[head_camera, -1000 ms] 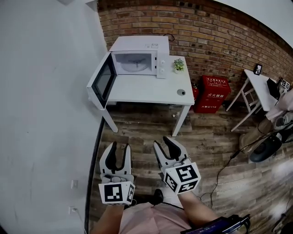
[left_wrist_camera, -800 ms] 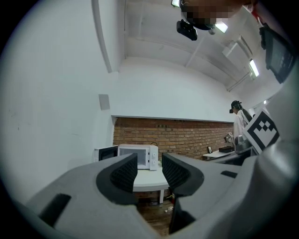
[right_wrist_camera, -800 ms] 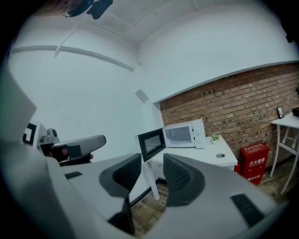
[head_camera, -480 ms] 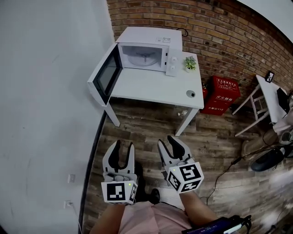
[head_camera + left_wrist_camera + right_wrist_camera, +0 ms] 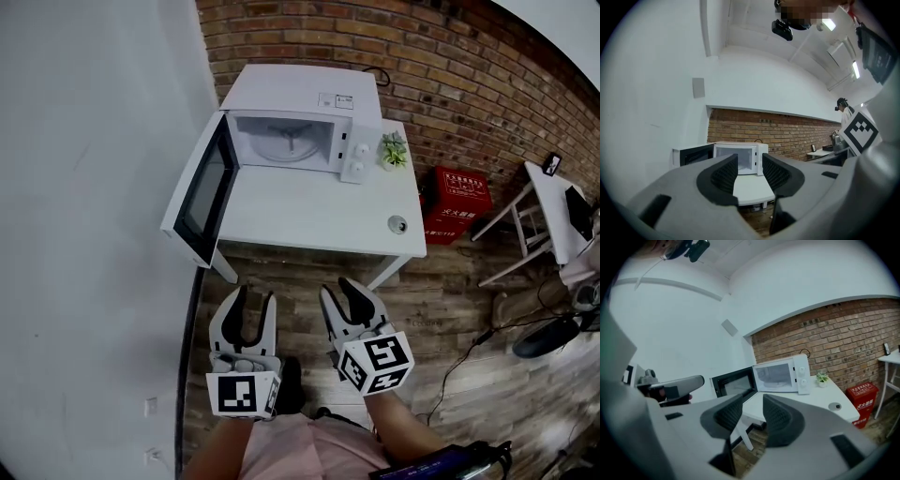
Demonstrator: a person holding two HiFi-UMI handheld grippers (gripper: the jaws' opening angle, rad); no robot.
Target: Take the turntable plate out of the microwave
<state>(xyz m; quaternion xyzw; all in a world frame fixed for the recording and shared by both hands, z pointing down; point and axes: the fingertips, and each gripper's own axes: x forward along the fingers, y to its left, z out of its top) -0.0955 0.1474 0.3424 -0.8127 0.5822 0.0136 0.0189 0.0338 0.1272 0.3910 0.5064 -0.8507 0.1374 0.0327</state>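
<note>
— Inside the microwave (image 5: 300, 94), at the desk's (image 5: 309, 211) back edge, the turntable plate (image 5: 289, 142) sits untouched, with the door (image 5: 199, 192) swung wide.
— What changed?
— I've come closer; the desk looms larger in my head view. My left gripper (image 5: 251, 300) has its fingers apart and empty; my right gripper (image 5: 339, 292) has its fingers closing on nothing.
— Meaning?
— I judge the plate is not yet within reach, so I keep approaching.

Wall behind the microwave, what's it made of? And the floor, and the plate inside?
Wall: brick, rough and matte; red-brown blocks with pale mortar lines.
Floor: looks like wood planks, or a wood-look covering; long boards in mixed browns.
Plate: probably glass, pale and a bit see-through, but too small to be sure.
</note>
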